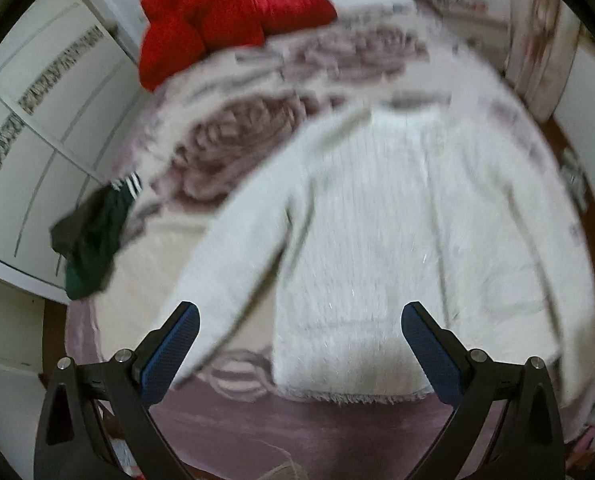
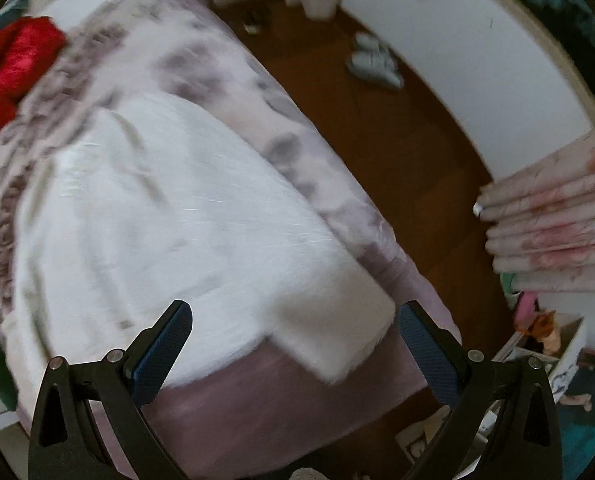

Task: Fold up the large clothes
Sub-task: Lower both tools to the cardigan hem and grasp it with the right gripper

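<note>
Both tongs, left (image 1: 299,354) and right (image 2: 295,354), are hanging open and empty above the near hem of the white sweater (image 1: 377,220), which is lying flat on the bed (image 1: 225,432). Its fluffy knit is risking slipping or bunching, and a shallow pinch could snag the blanket (image 1: 257,128) beneath.

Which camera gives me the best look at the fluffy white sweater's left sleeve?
The left wrist view: the fluffy white sweater lies flat there, its left sleeve stretched diagonally toward the near bed edge. The right wrist view shows only the sweater's body and its other sleeve cuff.
</note>
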{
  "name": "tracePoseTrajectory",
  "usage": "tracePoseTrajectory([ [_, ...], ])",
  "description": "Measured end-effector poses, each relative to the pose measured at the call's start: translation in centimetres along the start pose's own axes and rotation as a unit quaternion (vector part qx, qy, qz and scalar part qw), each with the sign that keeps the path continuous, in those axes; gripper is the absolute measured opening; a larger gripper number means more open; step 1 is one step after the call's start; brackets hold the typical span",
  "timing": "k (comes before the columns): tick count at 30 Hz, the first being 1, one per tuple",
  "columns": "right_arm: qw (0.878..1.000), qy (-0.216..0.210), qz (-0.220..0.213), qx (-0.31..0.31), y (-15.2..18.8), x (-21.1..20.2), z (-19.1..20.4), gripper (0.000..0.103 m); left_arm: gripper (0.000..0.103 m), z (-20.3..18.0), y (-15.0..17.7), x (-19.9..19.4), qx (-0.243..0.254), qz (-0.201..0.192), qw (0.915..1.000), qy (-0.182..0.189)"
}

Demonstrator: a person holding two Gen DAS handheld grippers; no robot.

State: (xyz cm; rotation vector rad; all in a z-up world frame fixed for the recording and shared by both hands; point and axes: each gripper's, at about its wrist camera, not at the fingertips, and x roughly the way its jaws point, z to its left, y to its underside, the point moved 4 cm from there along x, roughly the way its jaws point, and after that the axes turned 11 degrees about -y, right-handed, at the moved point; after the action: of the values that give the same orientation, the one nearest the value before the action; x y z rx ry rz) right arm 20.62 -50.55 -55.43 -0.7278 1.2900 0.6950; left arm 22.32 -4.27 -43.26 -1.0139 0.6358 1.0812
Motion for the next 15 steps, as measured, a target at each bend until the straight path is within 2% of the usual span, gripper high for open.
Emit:
tracePoseTrajectory([
  [4, 0.997, -0.015, 0.044, 0.062, -0.5, 8.5, -6.9, 0.103, 0.103, -3.2, 2.9, 6.3, 0.026, 0.046, 0.9981, -0.03],
  [6, 0.99, -0.06, 0.075, 0.101, 0.1, 13.1, -9.2, 0.103, 0.103, -4.1, 3.6, 8.4, 0.028, 0.064, 0.9969, -0.037],
  [8, 0.983, -0.09, 0.099, 0.123, 0.8, 15.8, -10.2, 0.1, 0.103, -5.0, 4.3, 10.2, 0.031, 0.082, 0.9953, -0.041],
  [9, 0.981, -0.102, 0.103, 0.13, 1.0, 17.1, -10.5, 0.092, 0.103, -5.4, 4.4, 10.9, 0.034, 0.085, 0.9948, -0.044],
  [10, 0.984, -0.096, 0.09, 0.122, 1.0, 17.5, -10.5, 0.073, 0.103, -6.0, 4.3, 11.4, 0.036, 0.086, 0.9946, -0.045],
  [11, 0.987, -0.079, 0.085, 0.107, 1.0, 17.5, -10.3, 0.058, 0.103, -6.4, 4.2, 11.8, 0.04, 0.085, 0.9945, -0.046],
  [12, 0.99, -0.068, 0.078, 0.097, 0.9, 17.6, -10.3, 0.026, 0.103, -6.8, 3.9, 12.1, 0.042, 0.084, 0.9945, -0.047],
  [13, 0.992, -0.06, 0.068, 0.093, 0.8, 17.2, -10.4, 0.007, 0.103, -7.1, 3.9, 12.3, 0.047, 0.08, 0.9944, -0.05],
  [15, 0.994, -0.047, 0.039, 0.094, 0.5, 15.8, -11.3, 0.005, 0.103, -7.7, 3.6, 12.3, 0.052, 0.079, 0.9946, -0.043],
])
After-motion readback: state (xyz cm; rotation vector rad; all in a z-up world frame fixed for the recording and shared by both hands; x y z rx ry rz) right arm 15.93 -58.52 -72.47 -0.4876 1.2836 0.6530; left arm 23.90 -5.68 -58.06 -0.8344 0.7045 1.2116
